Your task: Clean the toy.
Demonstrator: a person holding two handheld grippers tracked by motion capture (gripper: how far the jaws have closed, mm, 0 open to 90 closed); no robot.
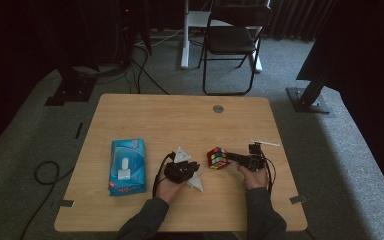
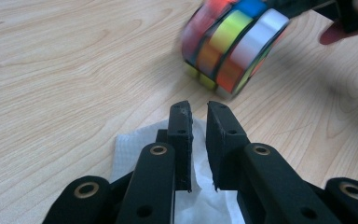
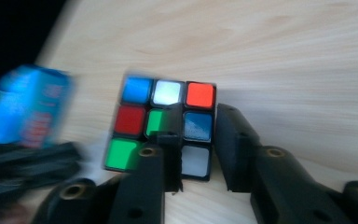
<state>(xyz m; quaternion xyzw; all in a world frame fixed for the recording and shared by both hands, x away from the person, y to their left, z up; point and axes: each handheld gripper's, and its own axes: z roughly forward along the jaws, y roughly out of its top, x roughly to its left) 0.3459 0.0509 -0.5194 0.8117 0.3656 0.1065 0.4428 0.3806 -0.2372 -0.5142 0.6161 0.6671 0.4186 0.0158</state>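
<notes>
Black jaws of the left gripper (image 2: 198,109) stand nearly together in the left gripper view, a narrow gap between them, with a white tissue (image 2: 140,149) lying crumpled under and between them; whether the pads press on the tissue cannot be told. Beyond their tips a colour cube (image 2: 233,44) appears blurred and tilted over the pale wooden worktop (image 2: 65,70), its yellow, orange and white bands turned toward the lens, with a fingertip and dark gripper parts at the top right corner.

Seen from the high view, the left gripper (image 1: 181,170) rests near the worktop's (image 1: 180,115) front edge on the tissue (image 1: 198,182), and a blue packet (image 1: 127,166) lies flat to its left, apart from it. The cube (image 1: 218,158) sits just right of the left gripper, and the right gripper (image 1: 230,157) reaches it sideways from the person's right hand (image 1: 254,176).

Along the right gripper view, the right gripper (image 3: 198,114) shows its jaws drawn close, a slim gap left between them, laid against the cube's (image 3: 135,121) near face; the right-hand column of squares shows through the gap. Nothing is clamped between them. Behind the cube, at left, the blue packet (image 3: 28,109) is a blur.
</notes>
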